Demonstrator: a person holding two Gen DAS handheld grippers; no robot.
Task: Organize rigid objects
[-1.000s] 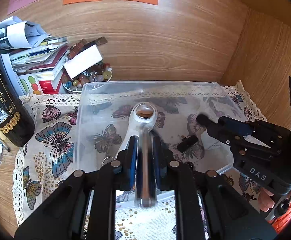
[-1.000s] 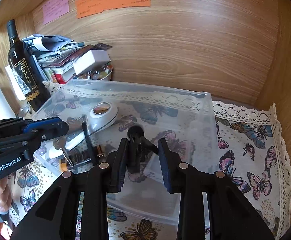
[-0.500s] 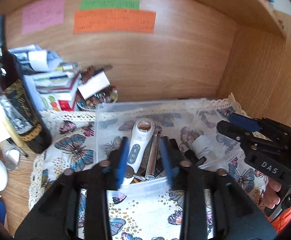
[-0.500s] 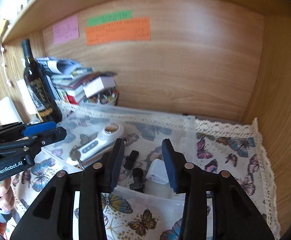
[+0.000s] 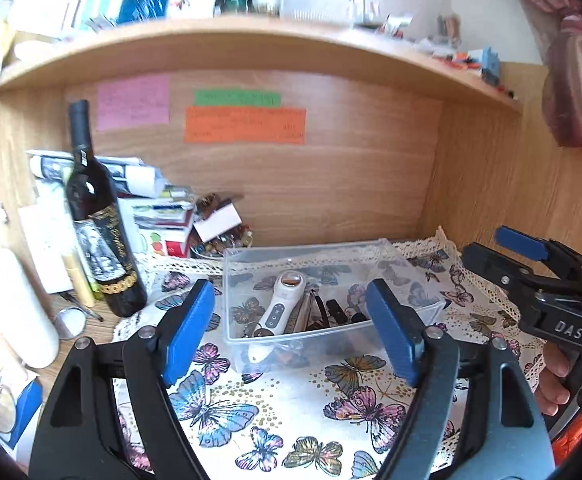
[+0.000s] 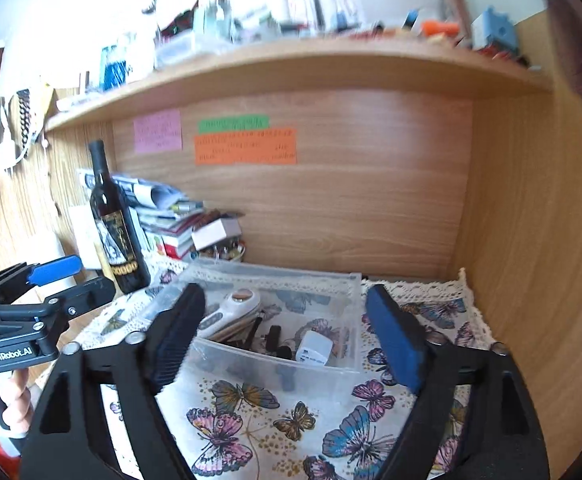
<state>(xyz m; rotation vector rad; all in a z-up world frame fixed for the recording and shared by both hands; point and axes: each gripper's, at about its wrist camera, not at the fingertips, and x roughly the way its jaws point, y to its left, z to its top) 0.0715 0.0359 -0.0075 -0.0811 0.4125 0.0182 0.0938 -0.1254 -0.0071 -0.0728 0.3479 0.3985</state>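
Note:
A clear plastic box (image 5: 415, 280) (image 6: 331, 280) sits on a butterfly-print cloth (image 5: 291, 400). Inside lie a white handheld device (image 5: 277, 312) (image 6: 231, 312), a metal tool (image 5: 305, 312), small black pieces (image 5: 337, 312) (image 6: 273, 338) and a white charger cube (image 6: 314, 352). My left gripper (image 5: 291, 332) is open and empty, held back from the box's front. My right gripper (image 6: 287, 340) is open and empty, also in front of the box. Each gripper shows at the edge of the other's view: the right one (image 5: 531, 264), the left one (image 6: 51, 280).
A dark wine bottle (image 5: 99, 232) (image 6: 115, 232) stands left of the box. Behind it lie stacked books and papers (image 5: 151, 208) and a bowl of beads (image 5: 223, 240). Wooden walls close the back and right. A cluttered shelf (image 5: 251, 40) runs overhead.
Both grippers let go of their items into the box, opened wide and pulled back and up, so the whole nook and shelf now show.

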